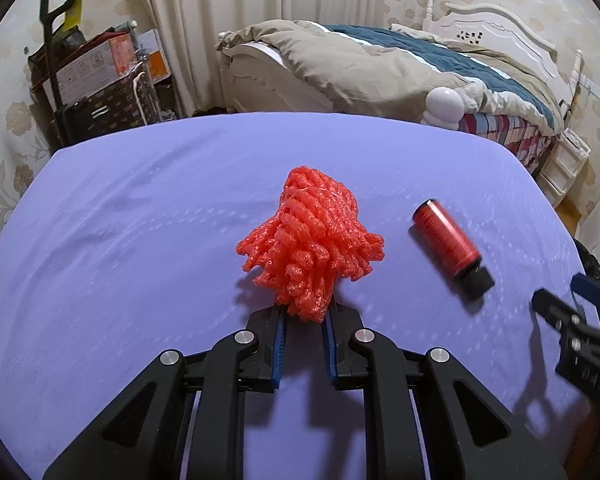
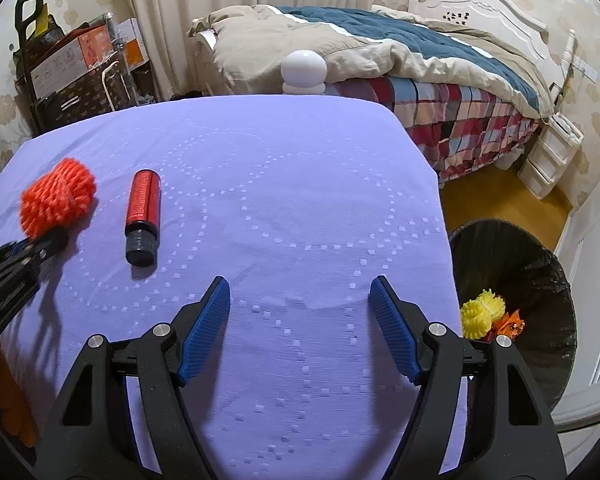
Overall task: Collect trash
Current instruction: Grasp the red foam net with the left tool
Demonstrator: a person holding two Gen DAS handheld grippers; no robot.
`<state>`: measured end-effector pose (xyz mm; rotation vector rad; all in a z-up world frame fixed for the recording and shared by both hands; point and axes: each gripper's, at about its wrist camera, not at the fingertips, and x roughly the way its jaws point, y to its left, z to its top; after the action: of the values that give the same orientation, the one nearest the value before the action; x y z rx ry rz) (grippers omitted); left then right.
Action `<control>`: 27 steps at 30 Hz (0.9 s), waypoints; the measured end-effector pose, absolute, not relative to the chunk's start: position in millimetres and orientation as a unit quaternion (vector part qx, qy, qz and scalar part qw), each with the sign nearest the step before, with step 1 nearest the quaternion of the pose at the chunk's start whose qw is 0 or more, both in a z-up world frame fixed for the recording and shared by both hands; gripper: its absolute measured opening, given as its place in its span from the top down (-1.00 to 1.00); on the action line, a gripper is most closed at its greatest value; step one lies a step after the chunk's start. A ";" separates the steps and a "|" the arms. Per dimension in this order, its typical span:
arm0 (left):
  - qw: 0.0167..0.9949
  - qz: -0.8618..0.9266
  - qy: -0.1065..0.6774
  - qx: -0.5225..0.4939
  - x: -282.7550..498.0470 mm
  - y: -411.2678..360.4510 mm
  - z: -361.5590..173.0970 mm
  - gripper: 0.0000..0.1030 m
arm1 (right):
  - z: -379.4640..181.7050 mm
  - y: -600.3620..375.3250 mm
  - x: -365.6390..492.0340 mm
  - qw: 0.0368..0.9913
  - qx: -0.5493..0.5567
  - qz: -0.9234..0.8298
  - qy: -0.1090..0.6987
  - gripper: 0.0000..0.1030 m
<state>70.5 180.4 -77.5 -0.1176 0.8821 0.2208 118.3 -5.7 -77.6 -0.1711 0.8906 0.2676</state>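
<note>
Right at the tips of the left gripper [image 1: 305, 314] sits the orange-red foam net [image 1: 310, 240], a crumpled wad of curly mesh strands bunched into a rough cone, its narrow lower end pinched between the blue pads [image 1: 281, 336], which are clamped tight on it. The bulk of the wad fans out ahead of the fingertips over the purple cloth [image 1: 140, 240]; whether its far end is touching the cloth or is just lifted off it I cannot tell. From the right wrist camera the wad looks blurred.

Just to the right of those tips, a little ahead, lies a red bottle [image 1: 446, 240] on its side, shiny red body with a black screw neck pointing back toward the grippers, apart from the foam net.

The right gripper [image 2: 300, 304] hovers over bare cloth with its jaws standing wide apart and nothing between them. Beside its right finger, past the cloth's edge and lower down, is a black bin [image 2: 540, 280] lined with a dark bag; a yellow foam net [image 2: 480, 314] and something orange lie inside, partly hidden behind the finger. The bin's near rim is cut off by the gripper.

Beyond the cloth, a white rounded object [image 2: 304, 70] stands half hidden behind its far edge, in front of a bed [image 2: 440, 60].
</note>
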 end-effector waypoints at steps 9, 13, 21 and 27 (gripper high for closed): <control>0.896 0.107 0.425 -0.068 42.9 192.9 -76.7 0.59 | -78.5 8.1 113.8 0.888 -0.093 0.139 0.427 -0.38; 0.905 0.110 0.408 -0.057 37.4 188.3 -71.0 -0.19 | -78.4 11.6 112.0 0.888 -0.095 0.142 0.427 -0.38; 0.912 0.115 0.394 -0.019 50.0 178.3 -65.1 -0.49 | -79.5 18.8 110.2 0.886 -0.103 0.146 0.428 -0.39; 0.907 0.108 0.405 -0.032 61.8 182.3 -69.8 -0.49 | -80.6 22.2 109.6 0.885 -0.104 0.149 0.430 -0.39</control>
<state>61.8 182.3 -69.8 -0.0652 0.8361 0.2239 109.6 22.2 -80.6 -0.2159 0.8941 0.3095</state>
